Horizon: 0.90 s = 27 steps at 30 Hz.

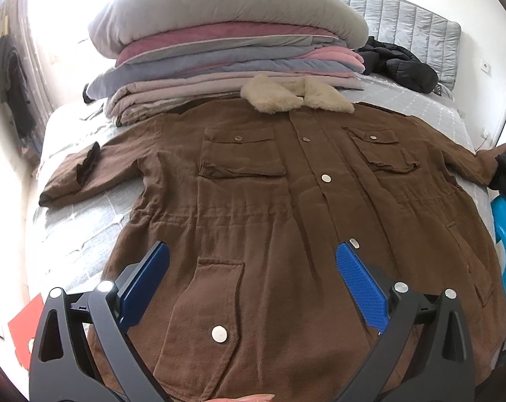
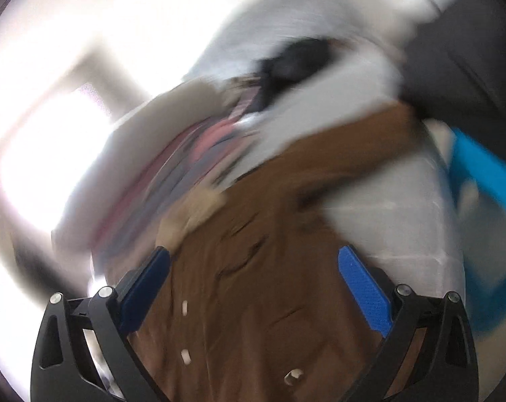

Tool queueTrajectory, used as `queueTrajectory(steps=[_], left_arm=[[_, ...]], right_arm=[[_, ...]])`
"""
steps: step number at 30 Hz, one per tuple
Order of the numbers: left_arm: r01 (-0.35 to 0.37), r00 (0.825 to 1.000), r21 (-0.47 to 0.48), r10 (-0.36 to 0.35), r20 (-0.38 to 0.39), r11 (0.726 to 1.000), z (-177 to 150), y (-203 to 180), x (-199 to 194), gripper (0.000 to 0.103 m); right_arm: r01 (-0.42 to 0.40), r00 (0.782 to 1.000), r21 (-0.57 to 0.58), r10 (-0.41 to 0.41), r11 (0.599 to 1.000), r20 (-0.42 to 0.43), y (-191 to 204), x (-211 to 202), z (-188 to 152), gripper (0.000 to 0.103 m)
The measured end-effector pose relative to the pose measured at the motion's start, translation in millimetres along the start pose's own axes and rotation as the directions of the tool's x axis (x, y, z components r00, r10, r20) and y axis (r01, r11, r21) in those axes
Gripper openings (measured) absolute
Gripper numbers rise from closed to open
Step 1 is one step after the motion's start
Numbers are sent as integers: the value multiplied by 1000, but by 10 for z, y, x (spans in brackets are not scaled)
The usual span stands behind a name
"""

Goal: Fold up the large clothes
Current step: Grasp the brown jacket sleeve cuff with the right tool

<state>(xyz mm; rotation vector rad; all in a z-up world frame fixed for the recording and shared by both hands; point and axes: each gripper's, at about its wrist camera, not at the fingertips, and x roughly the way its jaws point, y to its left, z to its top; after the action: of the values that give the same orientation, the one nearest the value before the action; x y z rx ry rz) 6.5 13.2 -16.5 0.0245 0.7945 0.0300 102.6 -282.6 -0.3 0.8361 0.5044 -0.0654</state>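
Observation:
A large brown coat point(image 1: 269, 201) with a cream fleece collar point(image 1: 296, 95) lies flat, front up and buttoned, on the bed point(image 1: 71, 234), both sleeves spread out. My left gripper point(image 1: 253, 258) is open and empty, hovering above the coat's lower hem. The right wrist view is motion-blurred; my right gripper point(image 2: 254, 261) is open and empty above the coat's right side point(image 2: 269, 284), with the right sleeve point(image 2: 353, 147) stretching away from it.
A stack of folded quilts and blankets point(image 1: 226, 47) sits at the head of the bed behind the collar. A black puffer jacket point(image 1: 400, 63) lies at the far right. A blue plastic object point(image 1: 504, 234) stands beside the bed's right edge, a red sheet point(image 1: 24, 331) at lower left.

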Motion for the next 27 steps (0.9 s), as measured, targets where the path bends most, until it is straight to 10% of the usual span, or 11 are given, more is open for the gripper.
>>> queueTrajectory(steps=[5, 11, 21, 23, 24, 25, 27], left_arm=[[27, 999, -40, -28, -35, 999, -14, 88, 42, 96], [46, 998, -9, -46, -44, 999, -25, 110, 8, 96], [149, 983, -71, -155, -99, 986, -1, 285, 61, 96], [158, 978, -95, -169, -121, 983, -23, 334, 114, 96], [160, 976, -105, -173, -131, 982, -35, 355, 135, 96], [163, 974, -117, -179, -142, 980, -48, 379, 164, 96], [172, 966, -149, -197, -167, 974, -82, 439, 226, 96]], right_arm=[[186, 974, 129, -200, 974, 108, -597, 205, 567, 97], [473, 868, -23, -461, 881, 184, -801, 839, 737, 97], [608, 744, 155, -626, 779, 234, -1265, 1288, 1224, 97], [601, 751, 158, -621, 783, 224, -1309, 1342, 1288, 96], [568, 779, 150, -587, 809, 221, -1338, 1364, 1318, 82], [544, 798, 142, -563, 827, 217, -1358, 1366, 1324, 33], [455, 859, 139, -475, 880, 190, -1388, 1375, 1311, 10]])
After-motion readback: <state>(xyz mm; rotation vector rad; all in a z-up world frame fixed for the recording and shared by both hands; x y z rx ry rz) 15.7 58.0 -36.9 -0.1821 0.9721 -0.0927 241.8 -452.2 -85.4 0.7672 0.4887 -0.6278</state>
